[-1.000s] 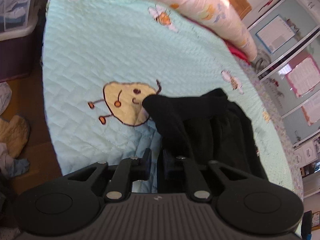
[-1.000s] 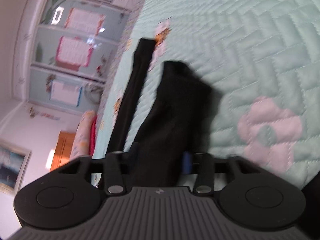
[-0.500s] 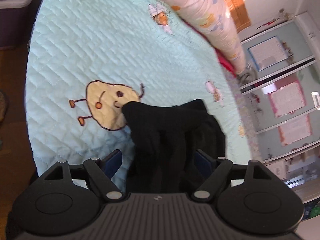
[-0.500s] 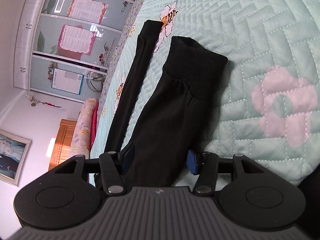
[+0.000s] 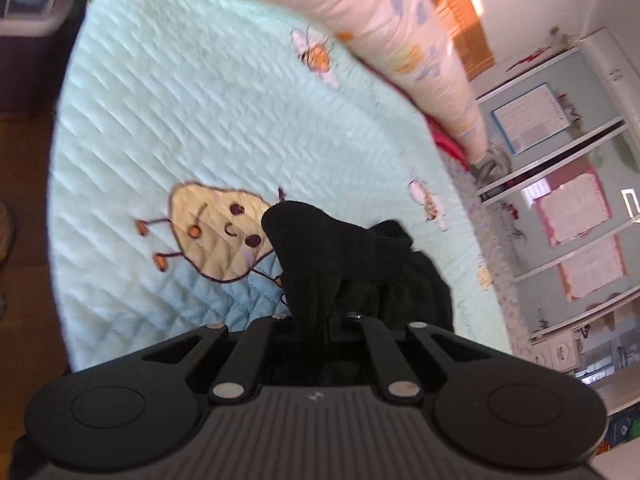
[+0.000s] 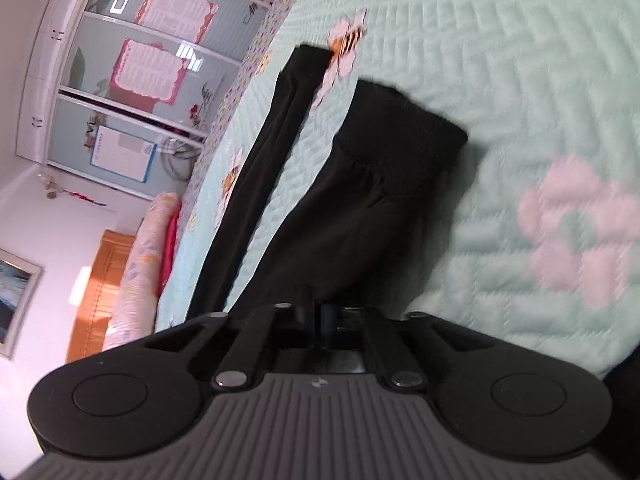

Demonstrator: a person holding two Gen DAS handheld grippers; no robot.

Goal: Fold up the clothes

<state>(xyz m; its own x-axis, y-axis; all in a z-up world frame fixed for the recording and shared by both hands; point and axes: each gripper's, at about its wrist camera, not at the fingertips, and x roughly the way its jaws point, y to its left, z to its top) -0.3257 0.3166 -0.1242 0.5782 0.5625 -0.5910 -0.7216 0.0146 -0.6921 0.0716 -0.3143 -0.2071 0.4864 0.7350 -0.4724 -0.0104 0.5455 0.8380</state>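
Observation:
A black garment (image 5: 344, 256) lies on the pale green quilted bedspread (image 5: 192, 112). In the left wrist view my left gripper (image 5: 314, 320) is shut on a bunched fold of it, lifted a little off the bed. In the right wrist view the same black garment (image 6: 360, 208) shows a ribbed cuff (image 6: 404, 128) and a long narrow sleeve or leg (image 6: 272, 136) lying flat to the left. My right gripper (image 6: 320, 316) is shut on the garment's near end.
A long patterned pillow (image 5: 400, 28) lies along the bed's far edge. A storage bin (image 5: 28, 20) stands on the floor at left. Wardrobe doors with posters (image 6: 132, 80) stand beyond the bed. A pink flower patch (image 6: 580, 224) is on the bedspread at right.
Both grippers were open around the black fabric half a second ago and have now shut on it. The left gripper has lifted its fold slightly.

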